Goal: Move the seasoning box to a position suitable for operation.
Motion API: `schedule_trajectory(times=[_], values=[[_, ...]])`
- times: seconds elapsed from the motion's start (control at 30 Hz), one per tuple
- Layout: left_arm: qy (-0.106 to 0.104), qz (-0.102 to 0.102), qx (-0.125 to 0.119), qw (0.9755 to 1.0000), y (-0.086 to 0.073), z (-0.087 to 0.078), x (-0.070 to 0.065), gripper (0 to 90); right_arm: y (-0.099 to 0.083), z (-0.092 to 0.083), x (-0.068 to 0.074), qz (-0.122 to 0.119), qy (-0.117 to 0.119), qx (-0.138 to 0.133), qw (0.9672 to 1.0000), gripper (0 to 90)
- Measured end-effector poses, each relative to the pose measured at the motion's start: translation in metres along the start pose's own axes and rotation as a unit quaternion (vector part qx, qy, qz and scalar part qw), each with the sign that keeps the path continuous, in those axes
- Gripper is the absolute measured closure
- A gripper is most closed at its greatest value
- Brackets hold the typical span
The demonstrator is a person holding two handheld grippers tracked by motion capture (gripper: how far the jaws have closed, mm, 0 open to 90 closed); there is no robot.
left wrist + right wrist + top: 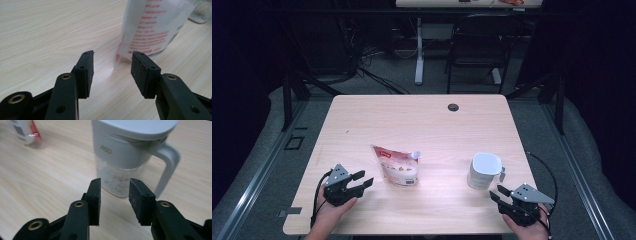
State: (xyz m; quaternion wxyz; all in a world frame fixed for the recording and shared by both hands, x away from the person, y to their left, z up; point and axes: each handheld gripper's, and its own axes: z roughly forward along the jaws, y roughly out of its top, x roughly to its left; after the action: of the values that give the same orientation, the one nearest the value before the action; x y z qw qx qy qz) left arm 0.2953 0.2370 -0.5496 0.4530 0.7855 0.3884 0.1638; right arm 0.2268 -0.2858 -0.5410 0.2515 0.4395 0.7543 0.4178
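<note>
A white stand-up pouch with red print and a spout (396,165) stands near the middle of the wooden table (422,120). A white lidded jug with a handle (485,170) stands to its right. My left gripper (363,179) rests at the front left, open, its jaws aimed at the pouch (150,27) a short way ahead with nothing between them. At the front right, my right gripper (497,193) is open and points at the jug (130,155), whose clear lower part holds a little grainy stuff. The pouch (23,130) shows at the top left of the right gripper view.
A round cable hole (453,107) sits near the table's far edge. Behind the table stand a dark chair (477,47) and a white desk leg (419,50) among floor cables.
</note>
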Motion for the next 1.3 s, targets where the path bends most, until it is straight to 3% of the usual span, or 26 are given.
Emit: schedule_trajectory(times=[0.1,0.17,0.27,0.47,0.67,0.73,0.77,0.9,0.97,1.07,1.17,1.3], values=[[0.0,-0.009,0.001,1.0,-0.001,0.0,0.003,52.2,0.001,-0.002,-0.003,0.005,-0.01,0.0,0.9999,65.2],[0.006,-0.015,0.0,0.9999,-0.002,-0.001,0.004,52.3,0.001,-0.005,-0.004,0.008,-0.031,-0.006,0.9995,65.7],[0.014,-0.013,0.001,0.9998,-0.003,-0.003,0.004,52.7,0.001,-0.005,-0.007,0.018,-0.048,-0.014,0.9986,65.7],[0.009,-0.021,-0.004,0.9997,-0.006,-0.01,0.003,52.1,0.002,0.001,-0.013,0.022,-0.066,-0.013,0.9975,60.2],[0.017,-0.009,-0.004,0.9998,-0.011,-0.019,0.001,52.1,0.008,0.012,-0.019,0.021,-0.073,-0.013,0.997,63.6],[0.019,-0.013,-0.002,0.9997,-0.013,-0.022,0.001,52.5,0.01,0.02,-0.023,0.022,-0.092,-0.006,0.9955,64.3],[0.02,-0.016,-0.005,0.9997,-0.014,-0.023,0.002,52.5,0.011,0.022,-0.023,0.026,-0.09,-0.01,0.9955,64.4],[0.025,-0.023,-0.005,0.9994,-0.017,-0.028,0.003,52.1,0.011,0.022,-0.023,0.028,-0.102,-0.013,0.9943,64.5],[0.03,-0.024,-0.005,0.9993,-0.019,-0.031,0.003,51.3,0.012,0.022,-0.026,0.03,-0.121,-0.007,0.9922,66.0],[0.03,-0.027,-0.006,0.9992,-0.02,-0.032,0.003,50.7,0.012,0.025,-0.029,0.043,-0.121,-0.013,0.9916,63.9],[0.029,-0.028,-0.007,0.9992,-0.021,-0.033,0.003,50.2,0.013,0.033,-0.034,0.03,-0.119,-0.006,0.9924,62.7],[0.027,-0.031,-0.008,0.9991,-0.021,-0.032,0.005,50.1,0.011,0.042,-0.036,0.032,-0.118,-0.006,0.9925,62.9]])
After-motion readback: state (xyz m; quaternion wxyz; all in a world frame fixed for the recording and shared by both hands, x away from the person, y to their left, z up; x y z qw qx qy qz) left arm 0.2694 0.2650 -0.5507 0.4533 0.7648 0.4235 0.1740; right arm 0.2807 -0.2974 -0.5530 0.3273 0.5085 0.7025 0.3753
